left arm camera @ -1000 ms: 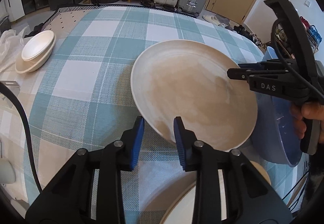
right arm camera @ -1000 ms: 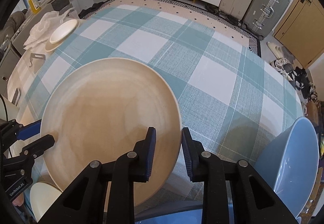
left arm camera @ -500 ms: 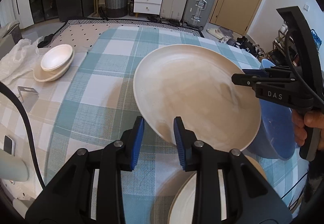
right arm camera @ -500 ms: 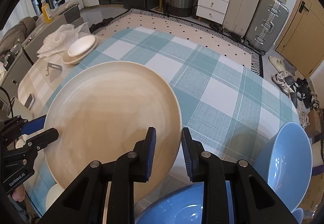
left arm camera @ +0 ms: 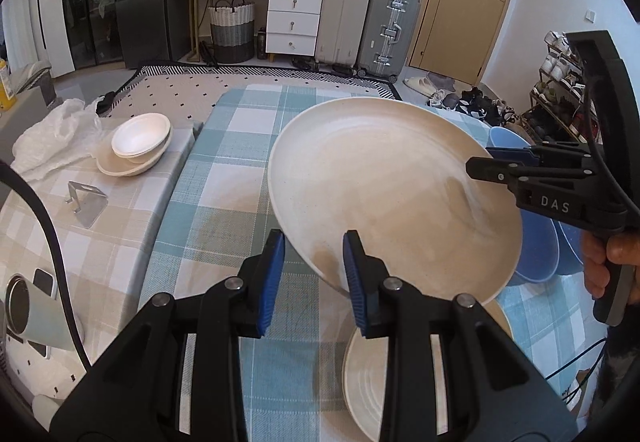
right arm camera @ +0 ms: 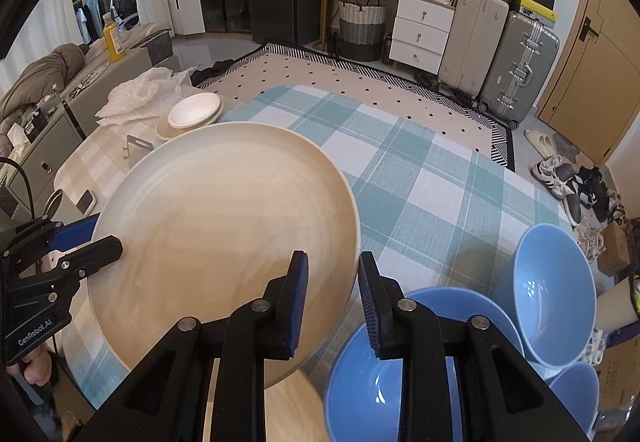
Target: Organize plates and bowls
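Observation:
A large cream plate (left arm camera: pixel 392 194) hangs tilted above the teal-checked table (left arm camera: pixel 224 178), held from two sides. My left gripper (left arm camera: pixel 313 254) is shut on its near rim, and my right gripper (left arm camera: pixel 486 162) clamps the opposite rim. From the right wrist, the same plate (right arm camera: pixel 224 234) fills the left half, with my right gripper (right arm camera: pixel 332 270) shut on its right edge and my left gripper (right arm camera: pixel 104 234) on its far left edge. Another cream plate (left arm camera: pixel 372 374) lies on the table below. Three blue bowls (right arm camera: pixel 552 290) cluster at the right. White bowls (left arm camera: pixel 136 144) are stacked far left.
On the beige-checked surface to the left lie a metal bracket (left arm camera: pixel 86 200), a crumpled white bag (left arm camera: pixel 52 138) and a pale cup (left arm camera: pixel 36 316) on its side. Suitcases, a white dresser and a basket stand beyond the table's far edge. A shoe rack stands at the right.
Both grippers have risen together with the large plate still clamped. The table has dropped away in both views, and more of the room behind shows.

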Demonstrator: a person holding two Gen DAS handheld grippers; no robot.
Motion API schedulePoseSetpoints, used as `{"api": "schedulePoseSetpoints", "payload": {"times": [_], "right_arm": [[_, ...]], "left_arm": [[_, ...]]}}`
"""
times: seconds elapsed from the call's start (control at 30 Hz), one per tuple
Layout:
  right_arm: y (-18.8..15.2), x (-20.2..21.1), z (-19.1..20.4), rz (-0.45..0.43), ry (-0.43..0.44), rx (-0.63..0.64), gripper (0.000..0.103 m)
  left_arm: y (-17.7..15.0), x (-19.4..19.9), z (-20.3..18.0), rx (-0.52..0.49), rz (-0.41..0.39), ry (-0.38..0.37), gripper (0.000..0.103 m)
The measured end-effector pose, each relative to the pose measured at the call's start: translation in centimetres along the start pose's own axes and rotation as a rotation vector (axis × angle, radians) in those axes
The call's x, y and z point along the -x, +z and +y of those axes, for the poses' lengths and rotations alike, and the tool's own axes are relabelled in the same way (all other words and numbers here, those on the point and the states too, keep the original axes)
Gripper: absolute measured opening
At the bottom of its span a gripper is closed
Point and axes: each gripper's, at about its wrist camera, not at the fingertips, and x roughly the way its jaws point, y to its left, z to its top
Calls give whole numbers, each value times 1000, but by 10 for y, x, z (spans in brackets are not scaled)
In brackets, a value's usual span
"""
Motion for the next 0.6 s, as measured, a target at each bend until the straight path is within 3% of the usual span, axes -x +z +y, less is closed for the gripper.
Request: {"api": "schedulePoseSetpoints", "payload": {"times": [0.33, 0.6], "right_arm": [[-32, 43, 16, -24, -25, -23, 26], [-62, 67, 21, -42, -36, -45, 26]], "left_arm": [[-30, 56, -17, -39, -27, -13, 27], [-56, 77, -37, -73, -28, -14, 27]]}}
